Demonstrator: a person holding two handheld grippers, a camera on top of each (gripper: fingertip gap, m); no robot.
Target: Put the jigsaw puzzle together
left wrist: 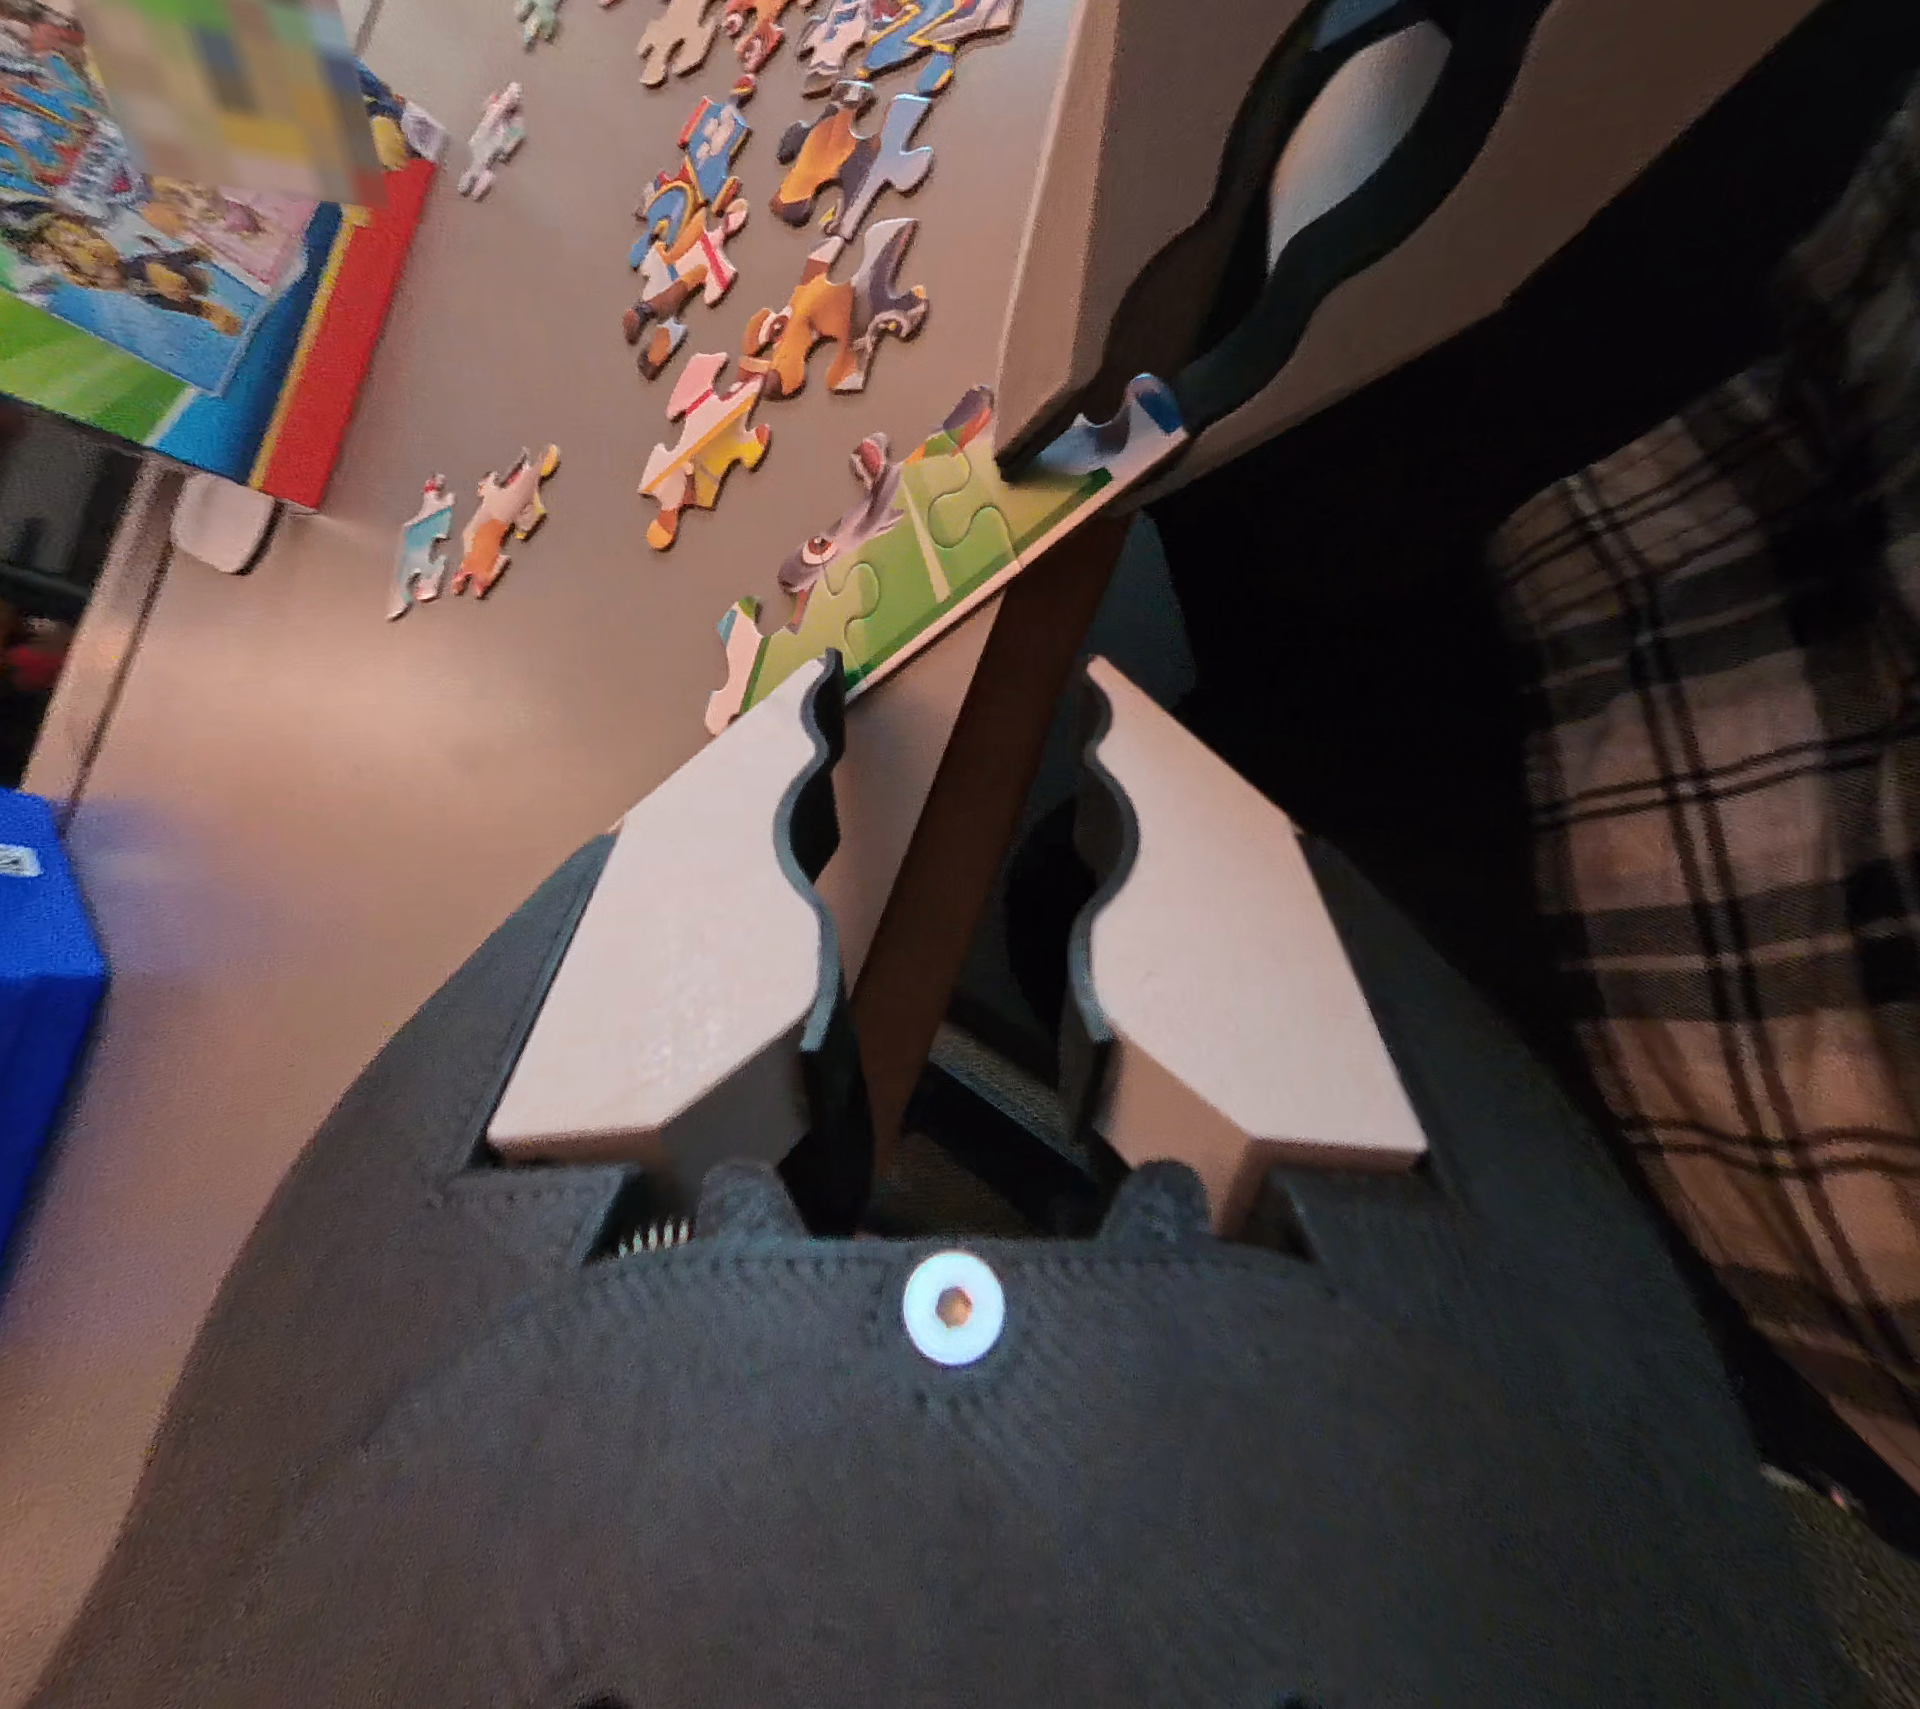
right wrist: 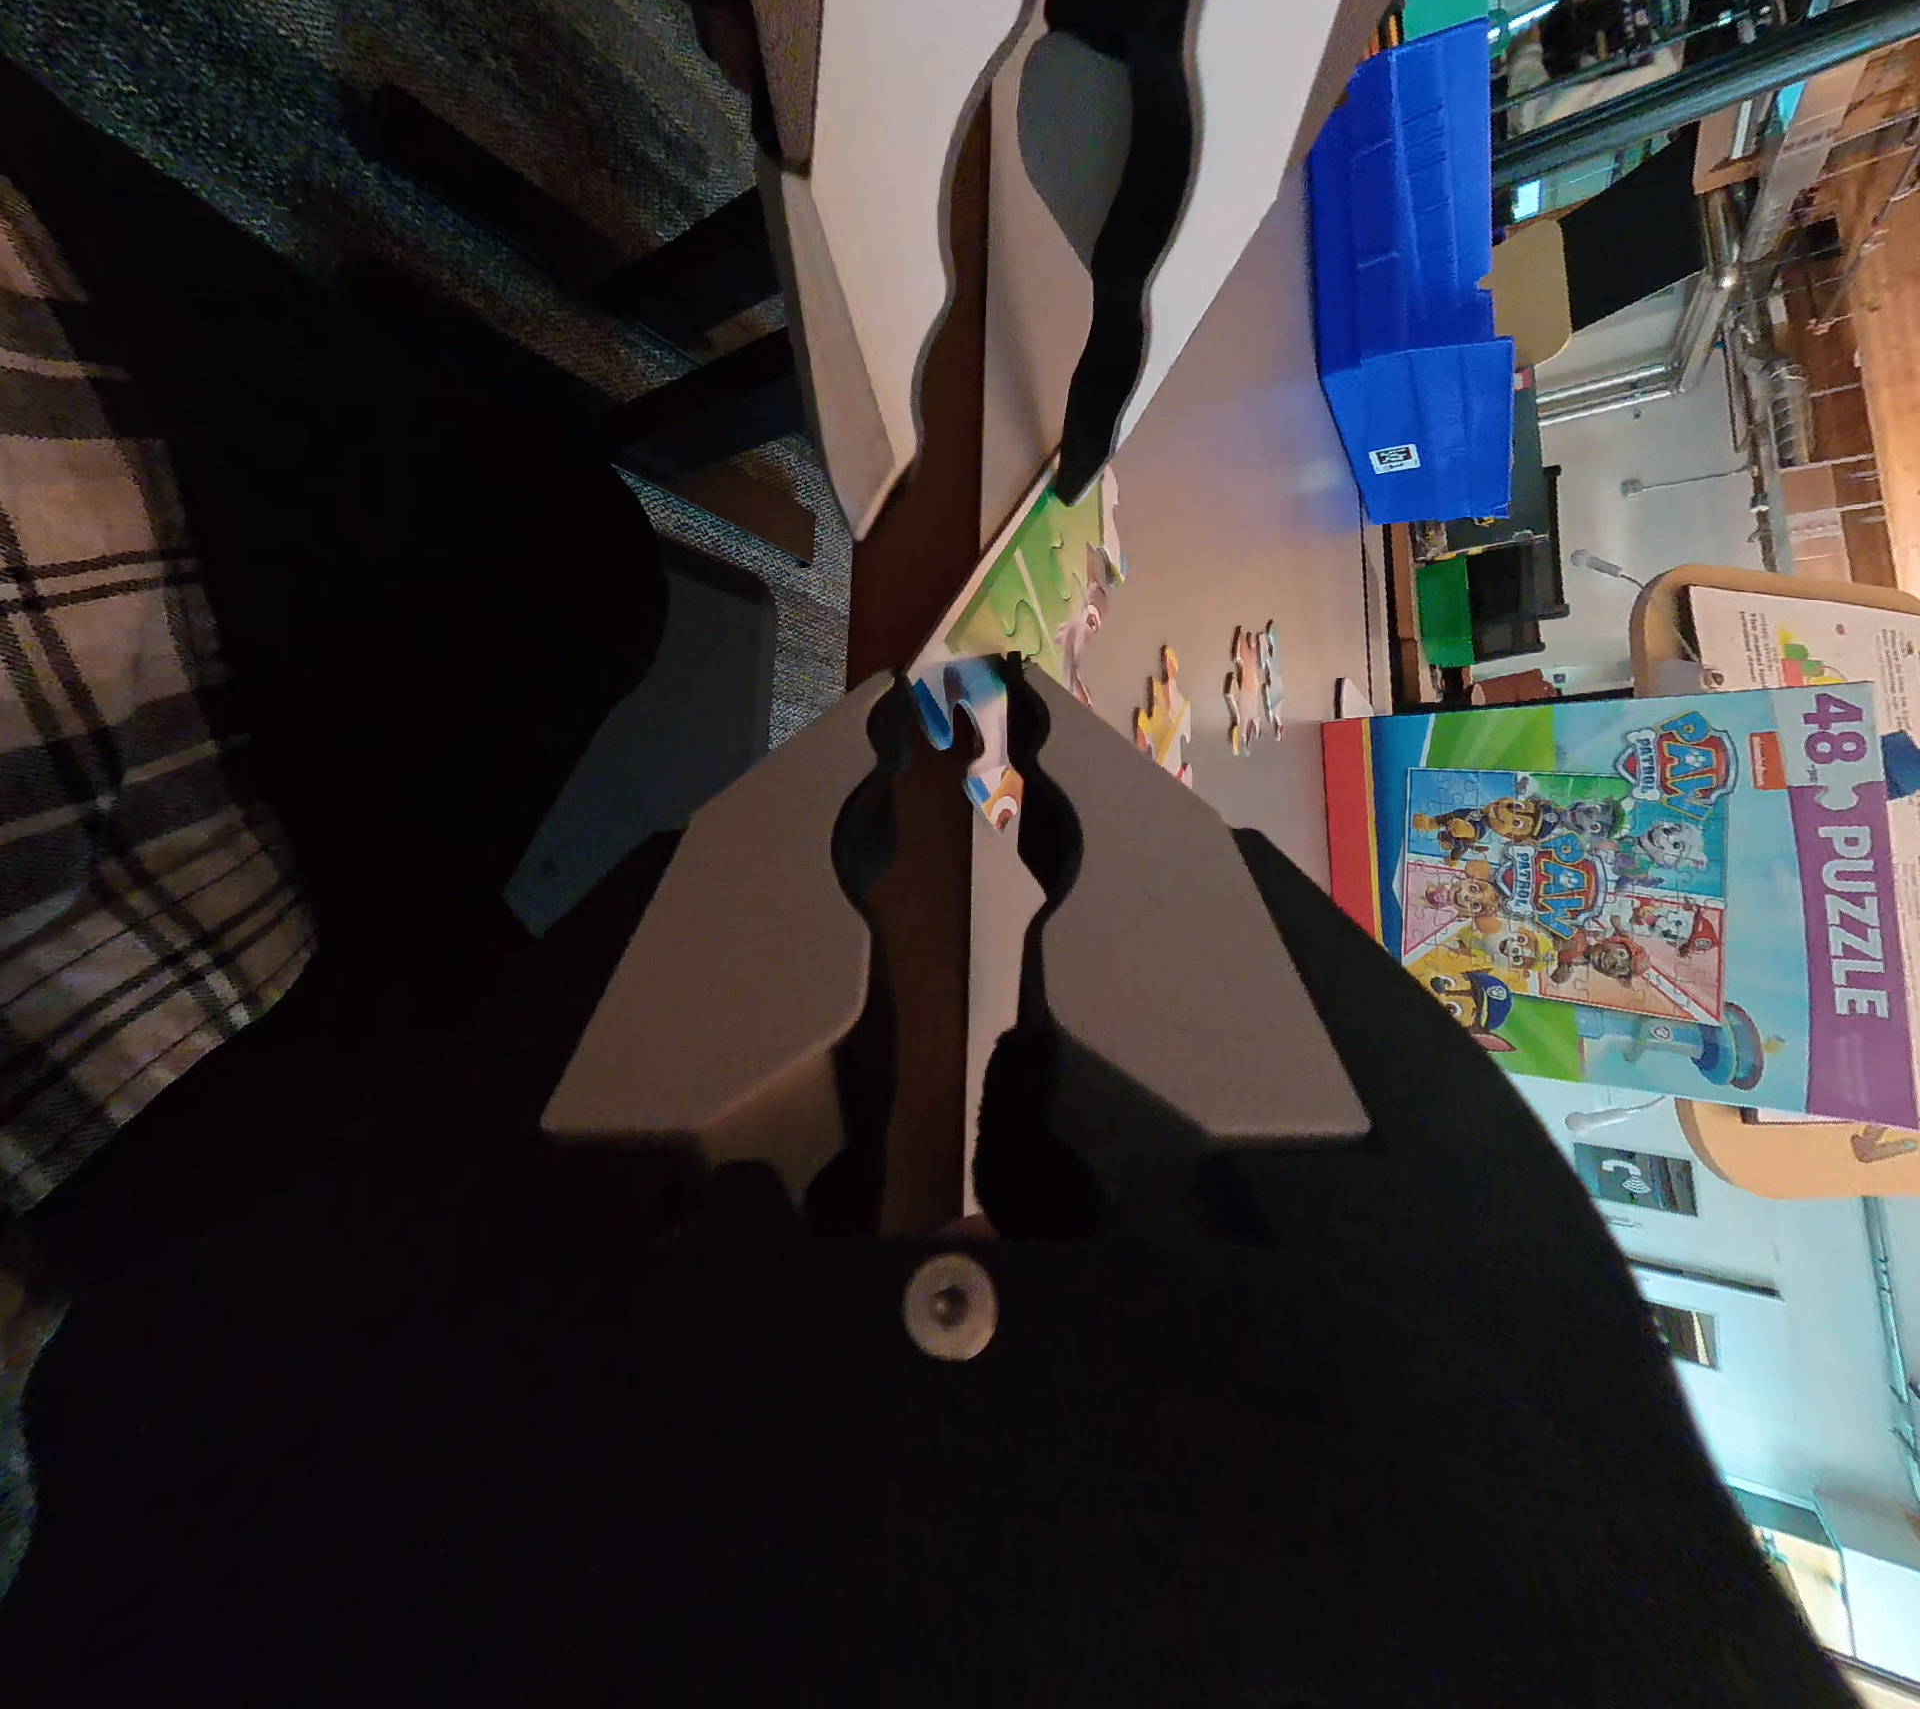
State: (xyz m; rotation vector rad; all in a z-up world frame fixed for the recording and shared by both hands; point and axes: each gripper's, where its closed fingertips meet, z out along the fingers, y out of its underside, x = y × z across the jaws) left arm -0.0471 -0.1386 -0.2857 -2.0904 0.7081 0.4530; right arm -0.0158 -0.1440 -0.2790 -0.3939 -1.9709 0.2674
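A joined strip of green puzzle pieces (left wrist: 914, 563) lies along the near edge of the pale table (left wrist: 312, 828). My right gripper (right wrist: 958, 685) is shut on a blue-and-white puzzle piece (right wrist: 951, 714) and holds it at the strip's end. It also shows in the left wrist view (left wrist: 1107, 428), with the piece (left wrist: 1138, 423) between its tips. My left gripper (left wrist: 961, 683) is open and straddles the table's brown edge (left wrist: 987, 828), its left finger (left wrist: 727, 880) over the strip's other end. It shows at the top of the right wrist view (right wrist: 977, 496). The strip shows there too (right wrist: 1029, 579).
Many loose and partly joined pieces (left wrist: 727, 205) lie scattered farther across the table. The puzzle box (right wrist: 1621, 911) stands upright at the far side (left wrist: 208, 205). A blue bin (right wrist: 1413, 288) sits on the table. Plaid cloth (left wrist: 1714, 828) lies beyond the table's near edge. My two grippers' fingertips are within a few centimetres of each other.
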